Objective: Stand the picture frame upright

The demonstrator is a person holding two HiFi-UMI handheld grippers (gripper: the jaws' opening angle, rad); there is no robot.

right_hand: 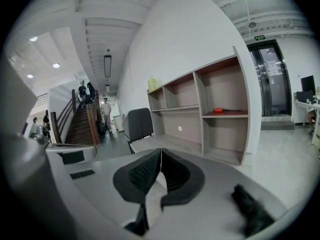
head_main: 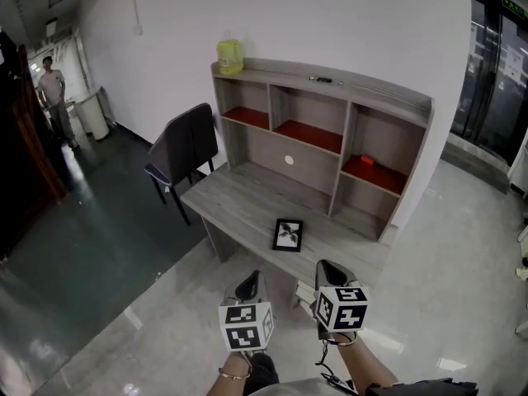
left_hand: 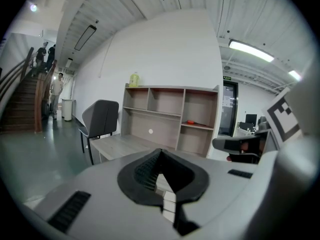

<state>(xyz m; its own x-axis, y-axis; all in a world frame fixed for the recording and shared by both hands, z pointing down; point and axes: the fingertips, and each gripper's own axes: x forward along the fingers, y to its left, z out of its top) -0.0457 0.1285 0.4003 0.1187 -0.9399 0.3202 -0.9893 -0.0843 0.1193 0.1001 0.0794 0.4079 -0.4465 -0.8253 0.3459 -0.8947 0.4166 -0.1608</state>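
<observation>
A small black picture frame [head_main: 288, 234] with a dark leaf print lies flat on the grey desk [head_main: 235, 205], near its front edge. Both grippers hang short of the desk, over the floor. The left gripper [head_main: 253, 279] is below and left of the frame, the right gripper [head_main: 327, 267] below and right of it. In the left gripper view the left gripper [left_hand: 160, 152] has its jaws pressed together with nothing between them. The right gripper [right_hand: 160, 152] looks the same in its own view. The frame does not show in either gripper view.
The desk carries a shelf unit [head_main: 330, 130] with a yellow jug [head_main: 230, 56] on top and a small red thing [head_main: 367, 161] in the right cubby. A dark chair [head_main: 183, 147] stands at the desk's left end. A person [head_main: 52, 85] stands far left near stairs.
</observation>
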